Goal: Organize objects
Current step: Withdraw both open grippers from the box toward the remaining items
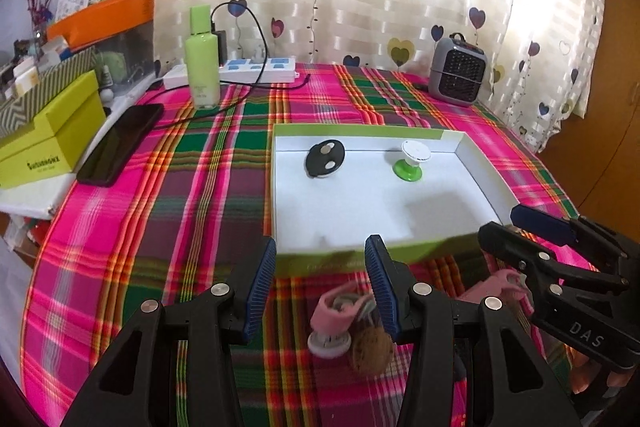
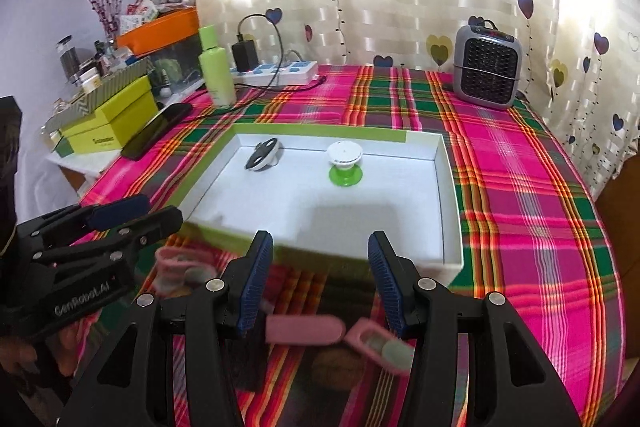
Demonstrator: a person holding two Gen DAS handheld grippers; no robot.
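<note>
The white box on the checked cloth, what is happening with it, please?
A person holds two grippers, sorting small things into the white box. A black disc and a white-and-green holder already sit inside, near the far wall. The left gripper and the right gripper are both open and empty, above pink pieces and a brown ball lying on the cloth in front of the box.

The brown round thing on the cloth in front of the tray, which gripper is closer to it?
Left. The left gripper hangs right over the brown round thing; the right gripper is off to its right, by the tray corner.
</note>
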